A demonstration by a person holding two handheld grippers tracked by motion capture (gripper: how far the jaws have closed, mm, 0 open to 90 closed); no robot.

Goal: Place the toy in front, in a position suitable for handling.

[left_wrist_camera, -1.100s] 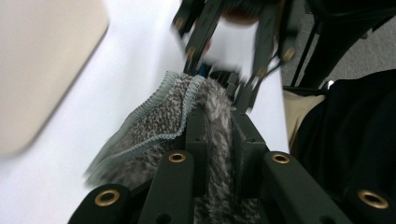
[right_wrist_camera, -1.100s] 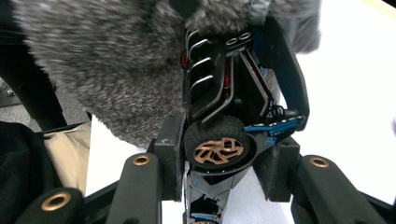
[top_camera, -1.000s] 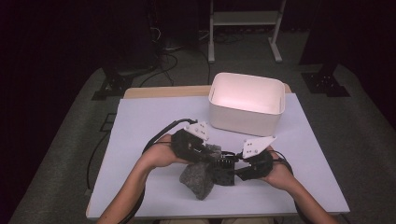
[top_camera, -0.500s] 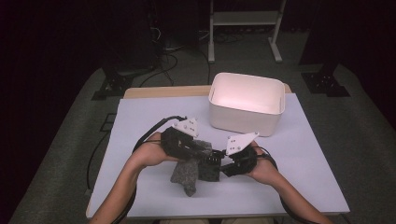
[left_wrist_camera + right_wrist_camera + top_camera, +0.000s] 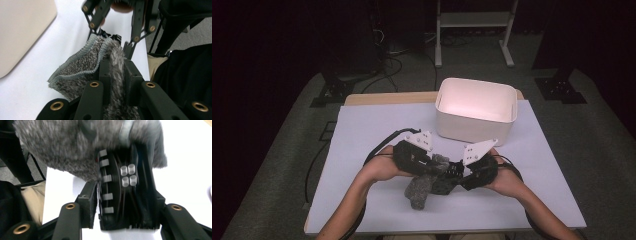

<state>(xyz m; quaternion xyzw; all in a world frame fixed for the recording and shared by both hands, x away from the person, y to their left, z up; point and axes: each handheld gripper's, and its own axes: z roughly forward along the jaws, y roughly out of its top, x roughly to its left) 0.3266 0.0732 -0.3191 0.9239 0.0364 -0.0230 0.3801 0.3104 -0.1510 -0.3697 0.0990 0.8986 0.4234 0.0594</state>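
grey fuzzy sock: from the high view, hung low over the white sheet between the left gripper and the right gripper, toe end drooping toward the near edge; looked like the step of pulling the sock straight or folding it, with the white bin just behind and nothing to be seen inside it; sat on a white-covered table with a wooden edge, over grey carpet, in a dark room with cables and a white stand at the back.

seen along the left gripper: clenched on a fold of the sock, fuzz squeezed narrow between the jaws, ribbed cuff fanning out to the side; met at the cuff by the right gripper, tips apart; passed by the bin at one edge.

seen along the right gripper: stood released, jaws just having been opening, sock brushing the tips but not plainly pinched; blurred, with black parts in between.

likely called next for a fresh bite by the right gripper farther along the cuff, the left grip kept firm, then a lift toward the bin.
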